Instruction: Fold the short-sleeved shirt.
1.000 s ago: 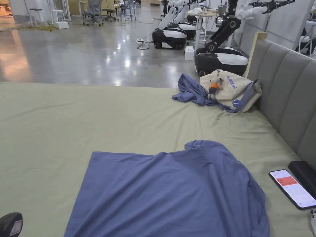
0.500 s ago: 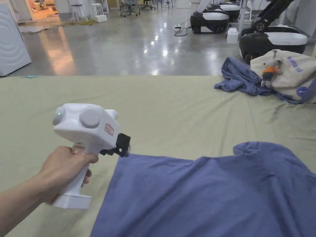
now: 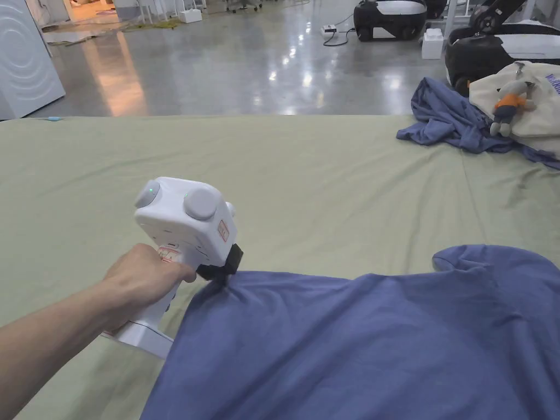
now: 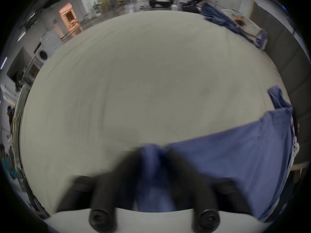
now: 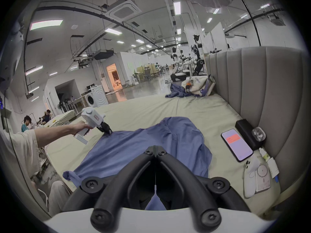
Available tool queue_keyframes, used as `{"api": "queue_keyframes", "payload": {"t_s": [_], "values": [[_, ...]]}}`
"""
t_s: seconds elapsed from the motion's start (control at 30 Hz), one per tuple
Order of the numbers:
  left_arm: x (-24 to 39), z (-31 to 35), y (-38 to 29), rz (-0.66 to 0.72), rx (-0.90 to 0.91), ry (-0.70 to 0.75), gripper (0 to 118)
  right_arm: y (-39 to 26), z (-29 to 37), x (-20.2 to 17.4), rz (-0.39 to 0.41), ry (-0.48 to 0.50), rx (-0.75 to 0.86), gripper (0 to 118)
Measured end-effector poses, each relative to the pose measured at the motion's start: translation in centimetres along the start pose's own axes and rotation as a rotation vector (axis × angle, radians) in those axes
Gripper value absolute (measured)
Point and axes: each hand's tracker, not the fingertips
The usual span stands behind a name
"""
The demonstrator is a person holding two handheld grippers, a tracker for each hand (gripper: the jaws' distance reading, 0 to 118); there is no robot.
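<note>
Broadly, one green-sheeted bed (image 3: 306,180) takes up most of the scene, with a grey padded headboard (image 5: 262,92) along its right side. One blue shirt (image 3: 372,344) lies spread on the near part of the bed, mostly flat, with soft creases and a raised hump towards the headboard. One sleeve is visible at its far right edge. The cloth is plain, with no print seen.

A second blue garment (image 3: 445,123) lies crumpled at the far end of the bed, touching one cream bag (image 3: 533,98) that carries one small toy (image 3: 506,109).

Left gripper (image 3: 221,270): held in the left hand (image 3: 145,276), tip down at the far left corner of the shirt. In the left gripper view, blurred, both jaws press a pinch of blue cloth between them, and the fabric puckers at that point.

Right gripper (image 5: 155,152): jaws closed tip to tip above the near part of the shirt, with nothing caught at the tips.

Beside the headboard, one lit phone (image 5: 236,144) lies next to one black box (image 5: 247,134).
</note>
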Motion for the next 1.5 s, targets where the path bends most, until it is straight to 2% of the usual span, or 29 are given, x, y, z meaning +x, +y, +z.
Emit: {"api": "queue_keyframes", "payload": {"t_s": [0.03,0.1,0.13,0.2,0.27,0.37,0.4,0.43,0.47,0.5,0.53,0.57,0.67,0.7,0.83,0.93,0.97,1.0,1.03,1.13,1.17,1.2,1.23,1.27,1.3,1.33,1.4,1.43,1.5], "values": [[0.8,0.2,-0.1,-0.054,0.003,0.041,4,-0.2,-0.2,0.1,-0.002,-0.002,-0.008,2],[1.3,-0.6,0.4,-0.114,-0.091,0.042,4,-0.4,-0.9,0.4,-0.012,-0.002,-0.035,2],[1.7,-0.4,0.1,-0.126,-0.052,0.068,4,-0.3,-1.2,0.8,-0.02,0.001,-0.045,2],[1.5,0.3,0.0,-0.107,-0.016,0.034,4,0.8,-3.0,1.5,-0.04,0.051,-0.09,2],[1.3,1.6,-0.6,-0.069,0.03,-0.004,4,3.3,-5.9,2.3,-0.006,0.061,-0.139,2],[1.0,3.5,-0.8,-0.067,0.049,-0.016,4,8.2,-13.0,3.3,0.083,0.011,-0.214,4],[0.9,3.8,-0.8,-0.057,0.054,-0.013,4,9.9,-16.2,3.8,0.141,-0.021,-0.254,12],[0.7,4.1,-0.6,-0.061,0.054,-0.02,4,11.2,-19.1,4.2,0.165,-0.044,-0.293,27],[0.6,4.2,-0.5,-0.067,0.062,-0.02,4,12.4,-22.5,4.6,0.205,-0.083,-0.326,52],[0.5,4.2,-0.4,-0.075,0.066,-0.018,4,13.4,-26.3,5.0,0.247,-0.092,-0.407,91],[0.6,4.2,-0.3,-0.08,0.066,-0.022,4,13.9,-29.2,5.5,0.266,-0.108,-0.45,111],[0.5,4.0,-0.1,-0.079,0.065,-0.021,4,14.1,-32.9,6.3,0.281,-0.112,-0.545,115],[0.5,3.3,-0.1,-0.08,0.064,-0.029,4,14.0,-39.9,8.3,0.114,-0.125,-0.632,114],[0.3,2.9,-0.1,-0.082,0.052,-0.04,4,13.8,-41.5,8.7,0.089,-0.183,-0.598,114],[-0.2,1.4,-0.2,-0.087,0.03,-0.04,4,12.6,-45.1,9.5,0.142,-0.295,-0.703,112],[-0.6,0.5,-0.4,-0.07,0.008,-0.052,4,10.8,-45.9,9.2,0.117,-0.227,-0.783,103],[-0.6,0.4,-0.5,-0.075,0.008,-0.042,4,10.3,-46.4,9.0,0.128,-0.238,-0.801,103],[-0.7,0.3,-0.5,-0.08,0.005,-0.043,4,9.8,-46.7,8.6,0.146,-0.248,-0.818,95],[-0.8,0.4,-0.6,-0.078,0.005,-0.047,4,9.9,-46.5,8.5,0.164,-0.266,-0.777,94],[-0.8,0.5,-0.7,-0.075,0.012,-0.055,4,10.6,-46.0,8.7,0.1,-0.262,-0.793,90],[-0.6,0.8,-0.9,-0.081,0.022,-0.052,4,11.0,-45.5,8.6,0.089,-0.274,-0.783,78],[-0.6,1.0,-0.8,-0.084,0.021,-0.051,4,11.5,-45.1,8.5,0.092,-0.277,-0.762,48],[-0.7,1.1,-0.8,-0.087,0.025,-0.055,4,11.7,-44.7,8.3,0.089,-0.276,-0.739,8],[-0.7,1.2,-0.8,-0.083,0.028,-0.061,4,11.5,-44.1,7.9,0.136,-0.249,-0.696,4],[-0.5,1.4,-1.0,-0.077,0.036,-0.06,4,11.2,-44.0,7.7,0.146,-0.217,-0.691,4],[-0.5,1.5,-1.1,-0.072,0.045,-0.063,4,10.9,-43.7,7.7,0.093,-0.178,-0.694,4],[-0.3,1.7,-1.6,-0.057,0.098,-0.079,4,10.3,-42.7,7.8,-0.056,-0.093,-0.583,4],[-0.2,1.9,-1.9,-0.044,0.119,-0.095,4,10.1,-42.3,7.9,-0.103,-0.03,-0.563,4],[0.1,3.0,-3.0,-0.033,0.196,-0.138,4,10.7,-40.2,7.9,-0.154,0.025,-0.471,4]]}}
